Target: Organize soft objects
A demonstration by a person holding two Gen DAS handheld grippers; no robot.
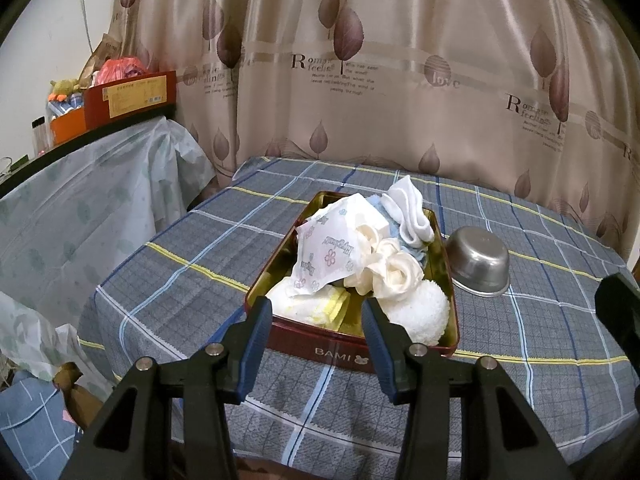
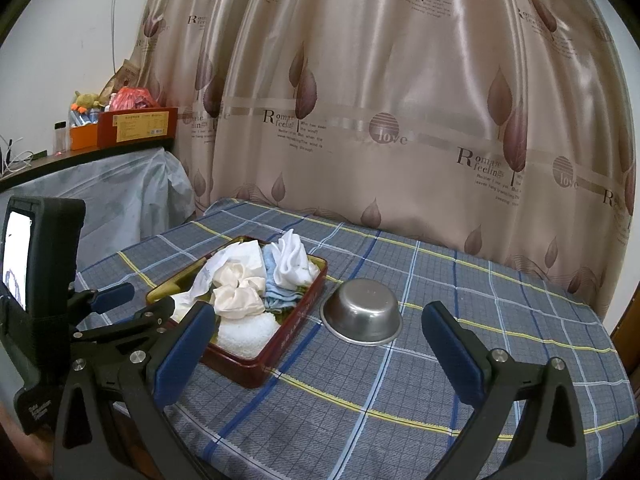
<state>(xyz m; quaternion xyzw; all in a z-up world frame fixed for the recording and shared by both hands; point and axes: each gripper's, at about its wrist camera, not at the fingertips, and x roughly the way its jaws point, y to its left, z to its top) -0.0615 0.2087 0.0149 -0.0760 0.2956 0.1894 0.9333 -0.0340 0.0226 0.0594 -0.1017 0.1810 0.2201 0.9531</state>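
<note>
**Soft things piled high in the tin could spill out**

The soft things sit heaped in the red tin (image 1: 352,350) on the checked cloth (image 1: 172,280). Going from the tin's left side to its right: a floppy wrapper with flowers (image 1: 326,246) lies on top, cream cloth roses (image 1: 394,270) lean beside it, and a fluffy white ball (image 1: 420,312) sits in the tin's near right corner. A white sock (image 1: 408,210) stands up at the tin's far end. A metal bowl (image 1: 478,266) lies upside down just right of the tin.

The left gripper (image 1: 316,334) hangs at the tin's near edge, jaws wide, holding nothing. The right gripper (image 2: 320,344) waits near the tin, wide too and empty.

The pile is loose. A grab at one thing could drag others over the rim. A bump could push the tin into the bowl.
</note>
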